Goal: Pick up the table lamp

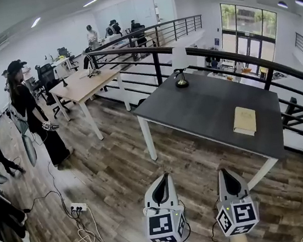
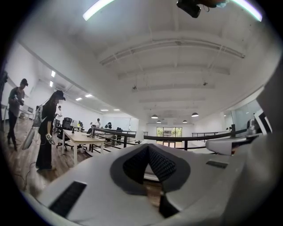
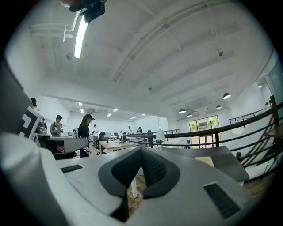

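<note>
In the head view, the left gripper [image 1: 161, 184] and the right gripper [image 1: 230, 176] sit side by side low in the picture, over the wooden floor [image 1: 111, 173]. Both point toward a dark table [image 1: 205, 110]. The table lamp [image 1: 180, 67] stands upright on the far corner of that table, close to the black railing [image 1: 232, 57]. It has a white shade and a dark round foot, and it is well apart from both grippers. A tan book [image 1: 244, 120] lies flat near the right side of the same table. Further left stands a light wooden table [image 1: 83, 83], and a person in black clothes [image 1: 30, 114] stands beside it. A white power strip [image 1: 78, 207] with cables lies on the floor. In the left gripper view, the left gripper [image 2: 148, 164] has its two dark pads pressed together with nothing between them. The light wooden table [image 2: 82, 137] and the person in black clothes [image 2: 46, 132] show on the left. In the right gripper view, the right gripper [image 3: 140, 167] is closed too and holds nothing. The table lamp [image 3: 160, 135] looks small and far off past the jaws, on the far end of the dark table [image 3: 223, 159], and the tan book [image 3: 204, 160] lies on it
</note>
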Demonstrator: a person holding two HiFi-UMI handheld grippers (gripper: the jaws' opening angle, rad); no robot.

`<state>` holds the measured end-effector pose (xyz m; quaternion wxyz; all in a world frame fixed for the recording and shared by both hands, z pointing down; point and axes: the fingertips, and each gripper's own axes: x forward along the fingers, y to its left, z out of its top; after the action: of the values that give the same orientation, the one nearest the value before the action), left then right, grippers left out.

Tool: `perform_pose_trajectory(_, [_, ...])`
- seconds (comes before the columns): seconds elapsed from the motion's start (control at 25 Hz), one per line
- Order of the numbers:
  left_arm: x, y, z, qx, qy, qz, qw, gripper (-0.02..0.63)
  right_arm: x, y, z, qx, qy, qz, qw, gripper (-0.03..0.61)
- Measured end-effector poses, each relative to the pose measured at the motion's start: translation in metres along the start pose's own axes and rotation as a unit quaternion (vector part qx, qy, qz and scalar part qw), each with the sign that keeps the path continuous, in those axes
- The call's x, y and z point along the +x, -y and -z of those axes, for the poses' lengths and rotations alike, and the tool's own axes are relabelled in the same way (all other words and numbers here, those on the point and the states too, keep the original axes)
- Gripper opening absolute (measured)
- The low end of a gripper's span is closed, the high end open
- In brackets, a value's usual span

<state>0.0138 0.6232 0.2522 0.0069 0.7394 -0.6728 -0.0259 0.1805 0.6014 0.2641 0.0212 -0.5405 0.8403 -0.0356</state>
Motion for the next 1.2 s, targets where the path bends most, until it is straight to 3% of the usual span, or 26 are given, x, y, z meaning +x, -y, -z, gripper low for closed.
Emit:
perform_pose_trajectory(0.68, [0.02,0.012,0.006,-0.005,0.0,-0.033,0.9994,0.015,0.012,0.039,0.008,0.01,-0.007,-0.02,1.0,-0.006])
perform_pose_trajectory(1.2, [0.058,-0.024,0.019,-0.012,-0.004,-0.029,0.9995,0.015,0.061,0.032,0.022,0.007,-0.018,-0.012,1.0,-0.006])
